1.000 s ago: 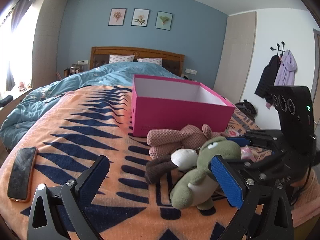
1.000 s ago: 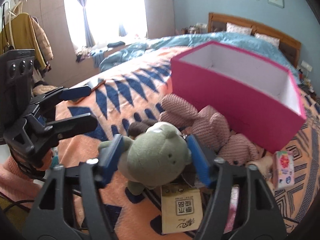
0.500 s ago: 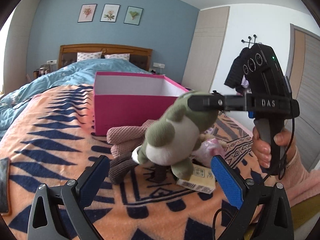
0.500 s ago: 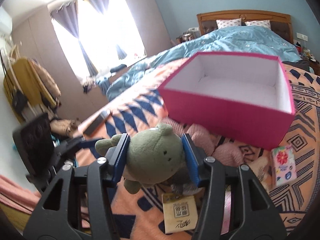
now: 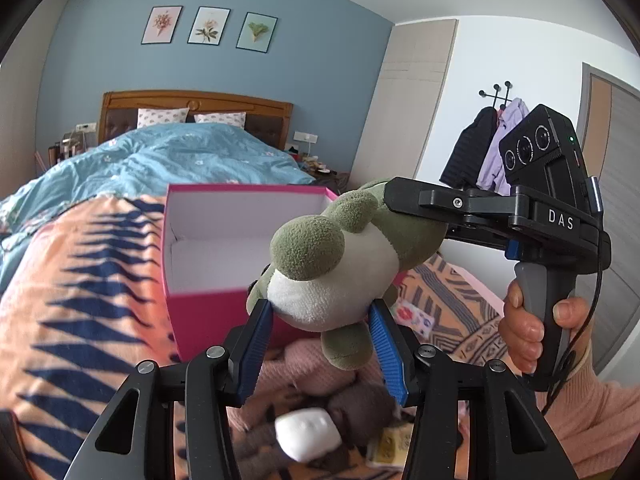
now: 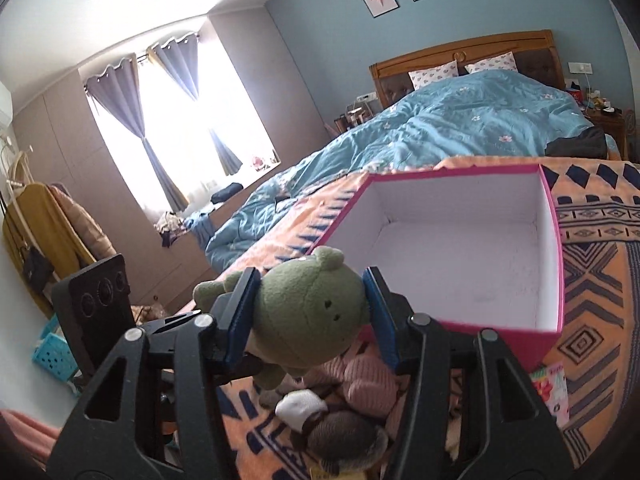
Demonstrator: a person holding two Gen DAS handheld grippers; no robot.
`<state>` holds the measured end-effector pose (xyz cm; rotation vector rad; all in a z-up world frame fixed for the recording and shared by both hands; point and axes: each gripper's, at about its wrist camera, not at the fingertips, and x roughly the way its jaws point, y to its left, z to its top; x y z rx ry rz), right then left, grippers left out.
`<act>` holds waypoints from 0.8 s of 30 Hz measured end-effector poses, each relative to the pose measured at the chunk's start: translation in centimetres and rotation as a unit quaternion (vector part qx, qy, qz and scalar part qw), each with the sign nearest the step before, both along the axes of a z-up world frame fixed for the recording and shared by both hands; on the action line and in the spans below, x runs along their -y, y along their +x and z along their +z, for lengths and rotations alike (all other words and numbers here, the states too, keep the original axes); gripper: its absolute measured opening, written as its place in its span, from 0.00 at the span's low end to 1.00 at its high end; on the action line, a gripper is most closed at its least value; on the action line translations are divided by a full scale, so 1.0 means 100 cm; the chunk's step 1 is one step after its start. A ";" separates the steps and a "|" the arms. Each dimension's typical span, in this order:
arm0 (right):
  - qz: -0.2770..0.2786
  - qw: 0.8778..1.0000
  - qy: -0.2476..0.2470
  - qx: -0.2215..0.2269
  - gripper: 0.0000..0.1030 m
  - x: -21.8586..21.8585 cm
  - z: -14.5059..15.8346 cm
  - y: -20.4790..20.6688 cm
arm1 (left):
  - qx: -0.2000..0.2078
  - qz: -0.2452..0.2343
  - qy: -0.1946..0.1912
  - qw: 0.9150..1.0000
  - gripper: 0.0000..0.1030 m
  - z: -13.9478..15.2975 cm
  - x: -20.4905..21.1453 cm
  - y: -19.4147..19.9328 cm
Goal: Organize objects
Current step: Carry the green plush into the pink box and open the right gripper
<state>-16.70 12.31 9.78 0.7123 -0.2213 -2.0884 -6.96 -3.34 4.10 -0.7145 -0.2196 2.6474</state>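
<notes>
**Green plush lifted clear of the pile; both grippers now on it**

The green plush toy [image 6: 308, 312] is airborne at lower centre of the right wrist view, just short of the near wall of the pink box [image 6: 558, 264], which fills centre right. One second ago the toy lay on the patterned blanket [image 5: 80, 280] among the other soft toys. It is now raised above them.

The right gripper [image 6: 310, 316] is clamped on the toy's head, both blue pads pressed into the fabric. In the left wrist view this same gripper enters from the right edge, gripped by the person's hand [image 5: 532, 328].

The left gripper [image 5: 322, 316] has changed most. One second ago its fingers stood wide with nothing between them. They have now narrowed around the toy's white belly at lower centre, and the pads appear to touch the plush on both sides. Firm closure cannot be confirmed.

Remaining on the blanket, at the bottom of both views: a pink knit toy [image 6: 368, 376], a brown toy with a white muzzle [image 5: 308, 432], and a small floral packet [image 6: 552, 396] at lower right.

Assessment: the pick is complete. The box interior is empty and open at the top, so placement should be next. Two-point support should limit swing during transfer.
</notes>
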 end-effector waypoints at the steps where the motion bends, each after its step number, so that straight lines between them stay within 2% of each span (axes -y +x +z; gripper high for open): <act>1: -0.004 1.000 -0.004 -0.003 0.54 0.003 0.004 -0.006 | 0.000 0.002 -0.003 1.000 0.49 0.003 0.002 -0.008; 7: -0.014 1.000 -0.021 0.018 0.54 0.016 0.005 -0.050 | 0.010 0.019 -0.027 0.999 0.49 0.014 0.013 -0.049; 11: -0.020 0.998 -0.027 0.053 0.54 0.024 -0.016 -0.079 | 0.034 0.026 -0.039 0.998 0.49 0.006 0.019 -0.076; 14: -0.029 0.996 -0.015 0.078 0.54 0.029 -0.034 -0.098 | 0.057 0.027 -0.051 0.997 0.48 -0.004 0.021 -0.092; 19: -0.043 0.991 -0.013 0.128 0.52 0.028 -0.067 -0.118 | 0.069 0.034 -0.083 0.994 0.48 -0.012 0.017 -0.108; 24: -0.054 0.985 0.040 0.160 0.51 0.039 -0.094 -0.124 | 0.075 0.041 -0.101 0.991 0.48 -0.019 0.012 -0.116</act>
